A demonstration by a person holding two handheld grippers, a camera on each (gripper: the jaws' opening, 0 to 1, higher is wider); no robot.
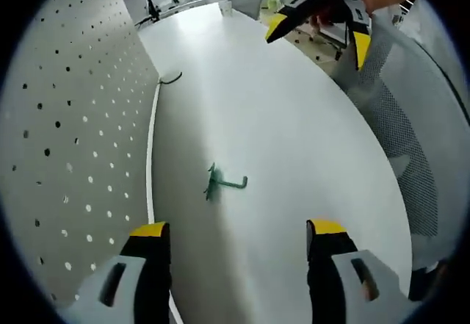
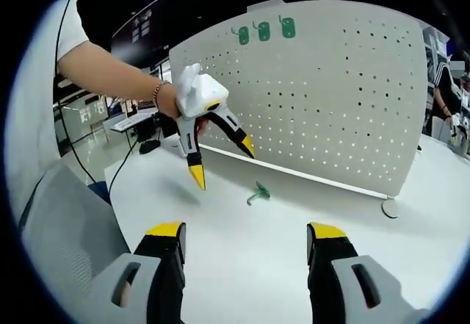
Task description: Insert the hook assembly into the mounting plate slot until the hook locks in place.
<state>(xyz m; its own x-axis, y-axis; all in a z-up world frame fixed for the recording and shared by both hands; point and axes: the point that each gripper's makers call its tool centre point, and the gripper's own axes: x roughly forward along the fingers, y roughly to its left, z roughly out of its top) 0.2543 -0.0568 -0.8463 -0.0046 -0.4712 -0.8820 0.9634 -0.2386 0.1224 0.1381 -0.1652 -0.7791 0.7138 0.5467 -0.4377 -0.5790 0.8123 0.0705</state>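
The green hook (image 1: 222, 184) is seen lying flat on the white table (image 1: 294, 133), loose and touched by nothing, just beside the foot of the pegboard panel (image 1: 73, 133), which is judged to be the mounting plate of the task. In the right gripper view the same hook (image 2: 258, 192) is found near the lower edge of the panel (image 2: 330, 96), which stands upright on the far side of the table (image 2: 250, 258). Three more green hooks (image 2: 264, 31) are already hung near the top edge of the panel, so it can be supposed that the loose one is meant for a hole or slot in the same board. The left gripper (image 1: 239, 230) is held above the table with its jaws spread wide and nothing between them, and the hook lies ahead of it; this position is judged suitable for coming down on the hook. From the right gripper view, the left gripper (image 2: 224, 162) is seen hanging over the table to the left of the hook, its yellow tips pointing down and apart. The right gripper (image 2: 244, 232) is released too, empty, and kept back at the near side, probably so that the hook and panel are not covered. It is seen in the left gripper view (image 1: 317, 36) over the far edge of the table. The task is judged not yet begun: the hook has first to be picked up.
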